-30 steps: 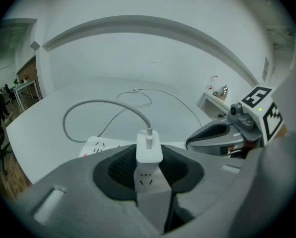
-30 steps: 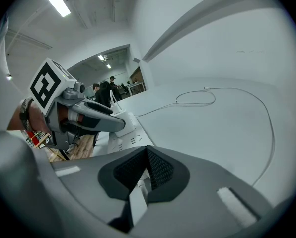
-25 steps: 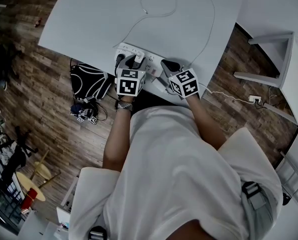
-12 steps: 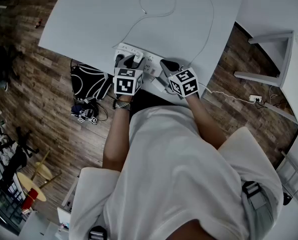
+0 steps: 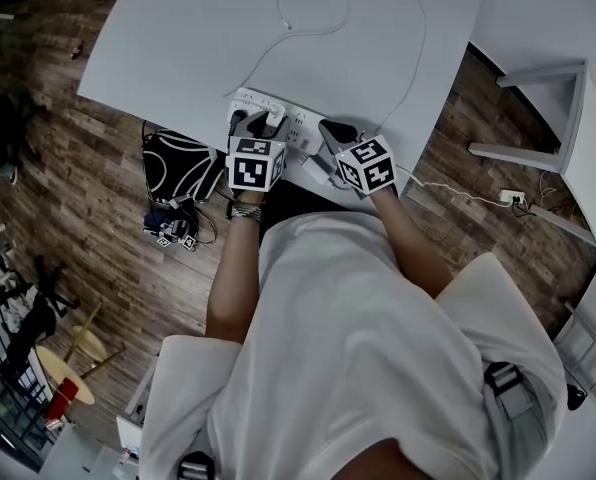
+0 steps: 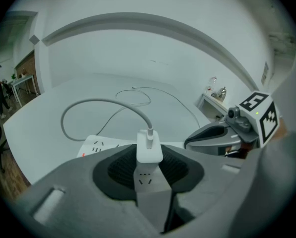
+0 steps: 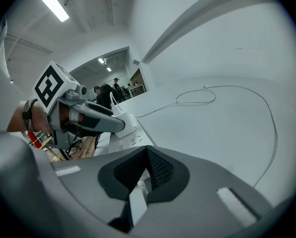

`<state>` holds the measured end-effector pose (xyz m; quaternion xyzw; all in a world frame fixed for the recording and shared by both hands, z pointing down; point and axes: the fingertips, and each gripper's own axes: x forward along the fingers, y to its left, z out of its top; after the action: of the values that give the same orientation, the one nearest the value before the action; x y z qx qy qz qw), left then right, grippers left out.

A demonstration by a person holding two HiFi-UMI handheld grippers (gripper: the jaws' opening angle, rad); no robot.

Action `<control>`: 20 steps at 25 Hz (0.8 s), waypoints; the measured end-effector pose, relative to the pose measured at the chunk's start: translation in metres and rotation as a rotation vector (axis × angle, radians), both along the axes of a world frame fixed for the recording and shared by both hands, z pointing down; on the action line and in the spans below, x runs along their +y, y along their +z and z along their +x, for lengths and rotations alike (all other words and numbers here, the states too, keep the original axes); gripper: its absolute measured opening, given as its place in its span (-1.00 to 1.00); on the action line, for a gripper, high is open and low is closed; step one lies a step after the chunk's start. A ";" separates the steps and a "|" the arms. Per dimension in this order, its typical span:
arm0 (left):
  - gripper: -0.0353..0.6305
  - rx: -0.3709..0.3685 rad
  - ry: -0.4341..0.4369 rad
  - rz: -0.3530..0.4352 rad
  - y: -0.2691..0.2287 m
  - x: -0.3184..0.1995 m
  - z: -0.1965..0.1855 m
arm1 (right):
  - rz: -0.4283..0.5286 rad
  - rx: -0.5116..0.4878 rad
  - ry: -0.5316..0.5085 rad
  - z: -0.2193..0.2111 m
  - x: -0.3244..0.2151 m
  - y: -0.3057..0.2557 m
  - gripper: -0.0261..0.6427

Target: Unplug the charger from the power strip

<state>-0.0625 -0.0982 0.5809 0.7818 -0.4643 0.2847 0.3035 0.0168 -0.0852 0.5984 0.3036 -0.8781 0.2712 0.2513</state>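
Fingers of the right gripper (image 7: 144,175) are pressed together, tips down by the surface (image 5: 278,38) edge at the power strip's (image 6: 96,145) end, left gripper (image 6: 149,168) pinches the charger (image 6: 149,145) plugged upright in it; a crooked pull could drag the strip off, slip the charger, or snag its thin cable (image 6: 88,103)

Both tilted downward, left gripper (image 5: 259,124) and right gripper (image 5: 330,131) have jaws clamped.
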 end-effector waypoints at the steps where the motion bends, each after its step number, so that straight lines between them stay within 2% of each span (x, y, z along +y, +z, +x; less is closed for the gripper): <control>1: -0.47 -0.020 0.002 0.006 0.000 0.000 0.000 | -0.003 0.000 0.000 0.000 0.000 0.000 -0.92; 8: -0.47 -0.090 0.017 0.035 0.001 -0.002 -0.001 | -0.006 -0.001 0.001 -0.002 -0.001 0.001 -0.92; 13: -0.48 -0.158 0.059 0.064 -0.001 -0.002 0.003 | -0.009 -0.003 0.006 -0.002 -0.001 0.001 -0.92; 16: -0.48 -0.167 0.067 0.070 0.000 -0.001 0.003 | -0.007 -0.001 0.007 -0.002 -0.001 0.001 -0.92; 20: -0.47 -0.140 0.057 0.065 0.000 -0.001 0.001 | -0.006 0.002 0.007 -0.003 -0.001 0.001 -0.92</control>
<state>-0.0617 -0.0996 0.5808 0.7824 -0.4711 0.3317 0.2366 0.0137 -0.0862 0.5992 0.3061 -0.8759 0.2746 0.2522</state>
